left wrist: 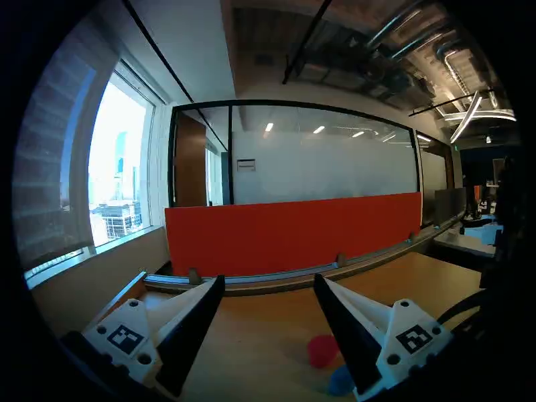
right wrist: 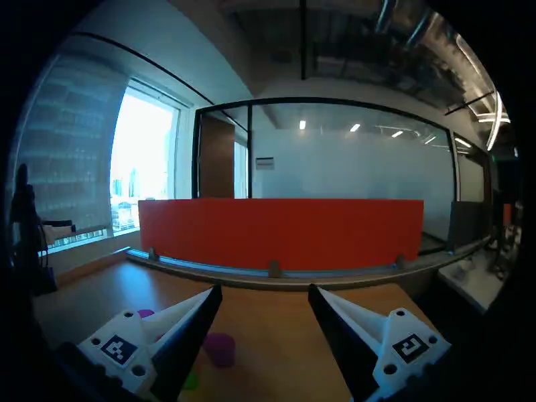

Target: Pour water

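Daylight blazes through the window (left wrist: 117, 174), blown out white; ceiling lights (right wrist: 355, 127) glint, the desk lies dim, edges curve.

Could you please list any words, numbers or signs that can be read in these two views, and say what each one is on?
Small sign on the glass wall: too small and blurred to read.
Square markers on the left gripper and right gripper: coded patterns, no letters.
No text here can be read.

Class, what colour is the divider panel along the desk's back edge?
The divider panel is orange-red, clearest in the right gripper view.
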